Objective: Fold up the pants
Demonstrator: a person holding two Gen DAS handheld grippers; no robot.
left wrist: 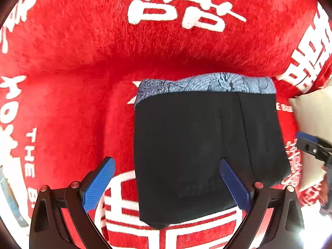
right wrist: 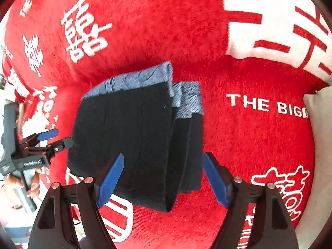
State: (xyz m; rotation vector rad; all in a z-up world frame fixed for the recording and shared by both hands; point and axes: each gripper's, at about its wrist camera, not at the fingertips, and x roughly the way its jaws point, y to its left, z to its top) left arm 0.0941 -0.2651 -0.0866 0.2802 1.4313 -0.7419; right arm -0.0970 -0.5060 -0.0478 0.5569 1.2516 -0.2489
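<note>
1. Red plush cover [left wrist: 72, 47] with white Chinese characters and "THE BIG" lettering filled most of both views.
2. Large white block character [right wrist: 276, 27] sat at upper right of the right wrist view.
3. Pale cushion [left wrist: 311, 124] showed at the right edge of the left wrist view.
4. Bluish flat object [left wrist: 12, 203], too blurred to identify, lay at the lower left edge.

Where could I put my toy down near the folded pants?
Bare red blanket lies beyond the pants, up to the big white letters. There is more bare blanket right of the pants, around "THE BIG". It is crowded close in, where both open tongs flank the pants.
</note>
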